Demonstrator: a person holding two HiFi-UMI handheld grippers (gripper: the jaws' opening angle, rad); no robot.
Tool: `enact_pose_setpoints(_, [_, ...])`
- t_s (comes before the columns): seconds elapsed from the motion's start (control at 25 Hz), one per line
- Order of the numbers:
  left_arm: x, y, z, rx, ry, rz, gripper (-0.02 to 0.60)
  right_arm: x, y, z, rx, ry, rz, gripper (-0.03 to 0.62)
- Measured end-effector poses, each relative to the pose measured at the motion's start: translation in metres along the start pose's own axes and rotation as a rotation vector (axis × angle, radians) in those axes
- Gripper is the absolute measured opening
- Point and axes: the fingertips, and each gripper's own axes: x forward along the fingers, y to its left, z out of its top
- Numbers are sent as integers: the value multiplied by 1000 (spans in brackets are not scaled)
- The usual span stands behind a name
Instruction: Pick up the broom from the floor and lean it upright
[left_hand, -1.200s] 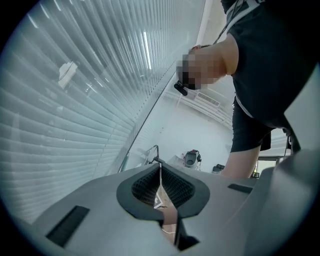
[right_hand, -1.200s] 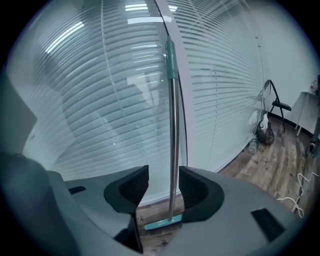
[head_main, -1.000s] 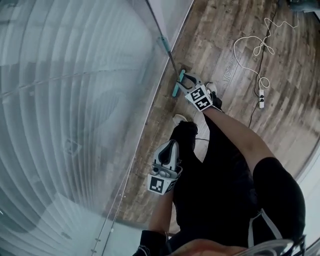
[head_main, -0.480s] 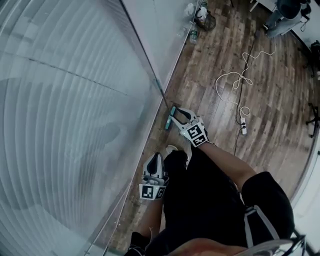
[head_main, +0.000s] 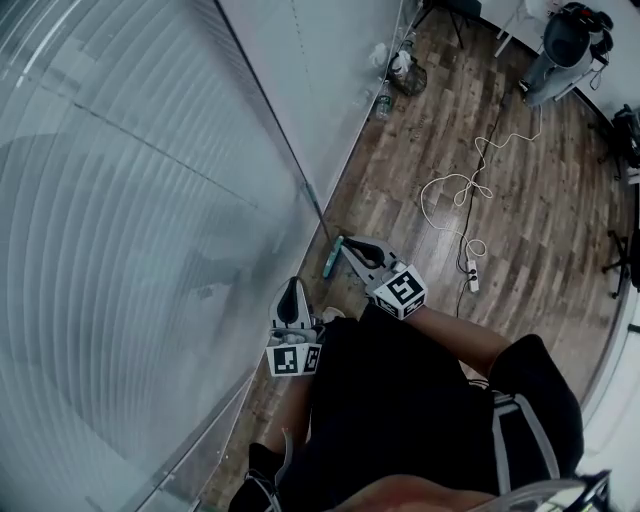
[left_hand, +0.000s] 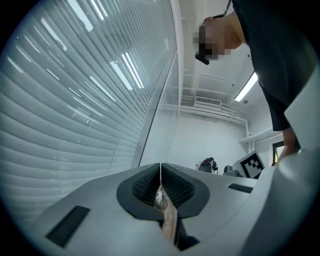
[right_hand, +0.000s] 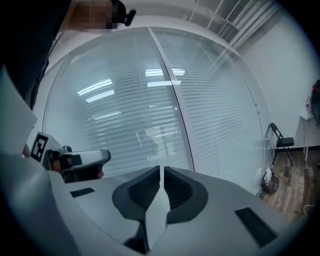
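The broom's teal head rests on the wood floor at the foot of the glass wall. Its thin handle rises along the wall's dark post. In the head view my right gripper hovers just right of the head. In the right gripper view its jaws are closing, nearly together, with nothing between them. My left gripper hangs lower left, near the glass. It is shut and empty and clear of the broom.
The blind-covered glass wall fills the left. A white cable and power strip lie on the floor to the right. Bottles and a bag sit by the far wall. A folding chair stands beyond.
Both grippers have risen from near the floor, the right one more. The right jaws, wide open by the teal head before, have come nearly together. The broom head stays at the wall's foot.
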Motion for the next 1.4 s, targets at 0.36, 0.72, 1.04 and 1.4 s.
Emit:
enact_pose_setpoints(0.36, [45,-33,29,-47,16,-33,23,-16,9,102,14,-124,140,28])
enact_pose_setpoints(0.72, [66,-60,46,36,-75,-46,23,-12,7,122,-159,-143,176,18])
enact_pose_setpoints(1.04, [60,-52,63,48,-76,17,23,-21,25,126,-187,-151,183,18])
enact_pose_setpoints(1.4, [45,-46,78,56,-59,3,23,-19,44,128,-147,-133,162,18])
